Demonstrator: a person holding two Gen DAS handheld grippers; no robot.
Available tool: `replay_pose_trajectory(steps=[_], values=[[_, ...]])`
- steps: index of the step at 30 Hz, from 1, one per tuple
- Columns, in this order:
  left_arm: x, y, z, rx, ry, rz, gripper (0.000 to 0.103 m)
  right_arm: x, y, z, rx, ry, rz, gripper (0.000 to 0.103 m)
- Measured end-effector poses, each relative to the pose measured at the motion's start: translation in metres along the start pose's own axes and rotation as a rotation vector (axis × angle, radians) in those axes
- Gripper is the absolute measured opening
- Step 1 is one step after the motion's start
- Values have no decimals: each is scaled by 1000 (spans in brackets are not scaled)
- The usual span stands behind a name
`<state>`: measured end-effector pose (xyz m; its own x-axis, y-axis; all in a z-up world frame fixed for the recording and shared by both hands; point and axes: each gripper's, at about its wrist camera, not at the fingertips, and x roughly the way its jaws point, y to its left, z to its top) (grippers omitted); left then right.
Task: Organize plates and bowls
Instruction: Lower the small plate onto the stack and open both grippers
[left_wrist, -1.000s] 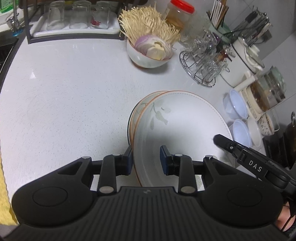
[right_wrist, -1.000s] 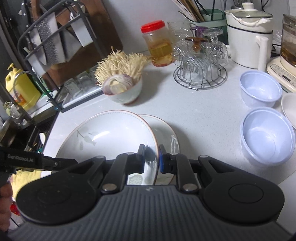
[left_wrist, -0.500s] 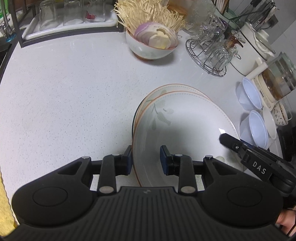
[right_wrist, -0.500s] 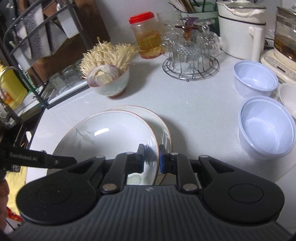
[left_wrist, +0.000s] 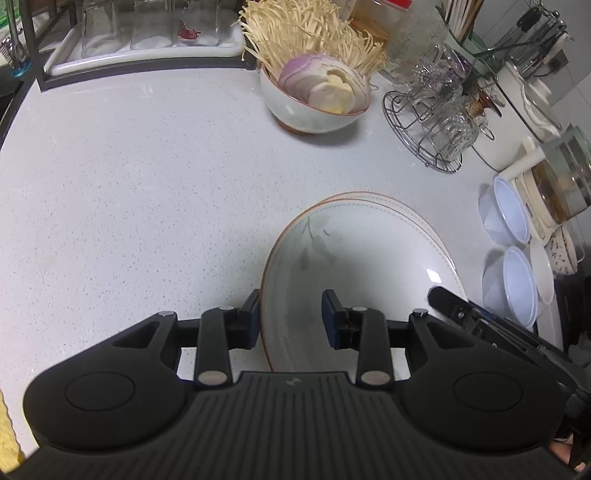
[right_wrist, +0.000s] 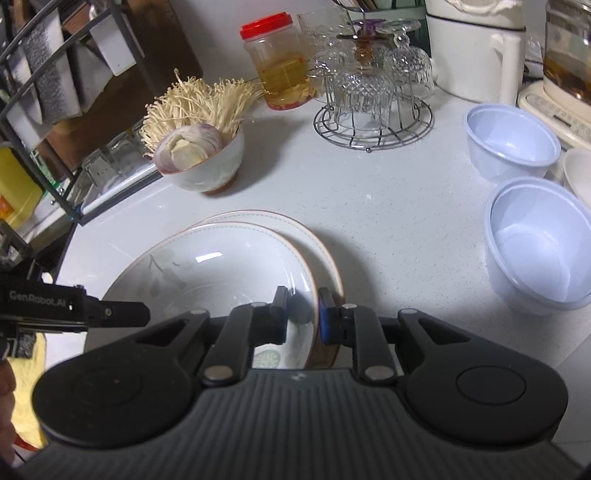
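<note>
A white floral plate (left_wrist: 362, 266) with a brown rim is held over a second matching plate (right_wrist: 306, 236) on the white counter. My left gripper (left_wrist: 291, 314) straddles the top plate's near-left rim with its jaws apart. My right gripper (right_wrist: 301, 314) is shut on the top plate's (right_wrist: 221, 266) right rim. Two pale blue plastic bowls (right_wrist: 539, 251) (right_wrist: 511, 146) stand to the right. The right gripper's finger (left_wrist: 461, 306) shows at the plate's right edge in the left wrist view.
A bowl of enoki and sliced onion (right_wrist: 201, 162) stands behind the plates. A wire rack of crystal glasses (right_wrist: 373, 96), a red-lidded jar (right_wrist: 279, 62), a white kettle (right_wrist: 476, 48) and a glass pot (right_wrist: 569, 55) line the back. A tray of glasses (left_wrist: 147, 33) sits far left.
Both grippers and the top plate have shifted forward over the lower plate, so less of the lower plate shows. The grips look unchanged.
</note>
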<state>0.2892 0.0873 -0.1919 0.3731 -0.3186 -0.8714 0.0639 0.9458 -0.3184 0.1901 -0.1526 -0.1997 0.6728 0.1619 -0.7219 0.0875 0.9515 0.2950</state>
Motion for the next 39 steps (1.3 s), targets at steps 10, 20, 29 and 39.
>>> replay_pose_trajectory(steps=[10, 20, 29, 39], values=[[-20, 11, 6, -42, 11, -76, 40, -6, -2, 5, 22, 11, -17, 18], [-69, -7, -10, 15, -102, -56, 40, -24, 1, 10, 12, -35, -96, 20], [-137, -30, -41, 56, -217, -45, 40, -94, 7, 20, -33, -147, -49, 19], [-193, -66, -93, 106, -324, -39, 40, -181, 14, 11, -65, -247, 20, 19]])
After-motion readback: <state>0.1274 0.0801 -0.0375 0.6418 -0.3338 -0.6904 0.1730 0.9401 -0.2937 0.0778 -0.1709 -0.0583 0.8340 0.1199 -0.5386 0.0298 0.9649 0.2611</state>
